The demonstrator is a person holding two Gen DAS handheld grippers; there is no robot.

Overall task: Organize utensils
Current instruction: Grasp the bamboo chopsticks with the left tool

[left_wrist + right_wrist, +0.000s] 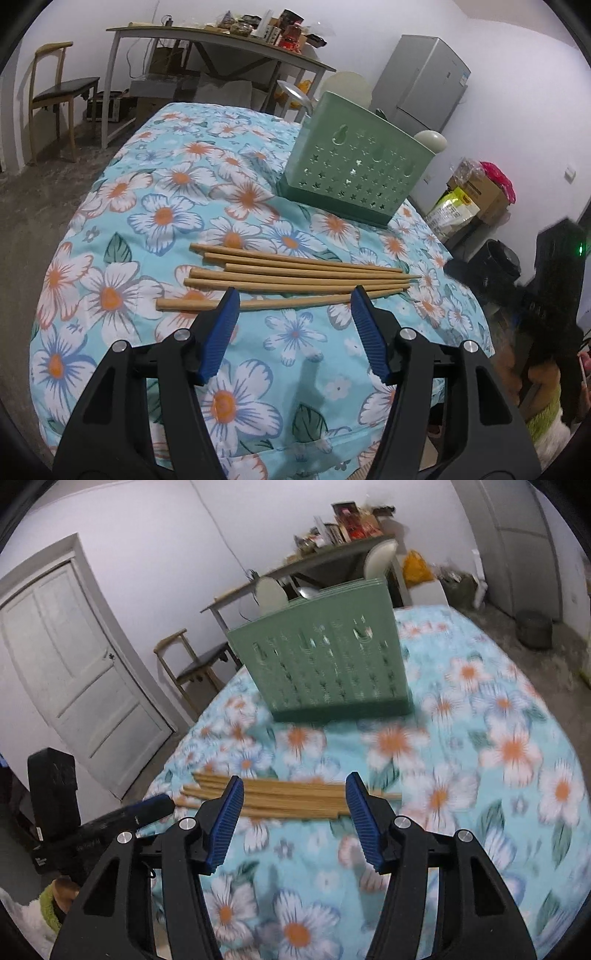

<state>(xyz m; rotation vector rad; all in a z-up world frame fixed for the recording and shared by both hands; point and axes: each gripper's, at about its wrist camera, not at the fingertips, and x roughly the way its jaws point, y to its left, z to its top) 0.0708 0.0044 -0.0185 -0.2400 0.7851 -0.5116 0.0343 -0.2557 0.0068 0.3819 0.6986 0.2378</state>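
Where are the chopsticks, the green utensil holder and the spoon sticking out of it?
chopsticks [295, 275]: left wrist view, middle of the bundle lying on the cloth.
green utensil holder [343, 173]: left wrist view, its perforated front wall.
spoon [293, 92]: left wrist view, metal bowl above the holder's rim.

Both wrist cameras look down from near, sharing chopsticks [295, 278] and green holder [321, 664] at 12 o'clock.

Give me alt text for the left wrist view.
The left hand-held gripper hangs open just above six wooden chopsticks lying side by side on a flowered tablecloth. Behind them stands a green perforated utensil holder with spoons in it.
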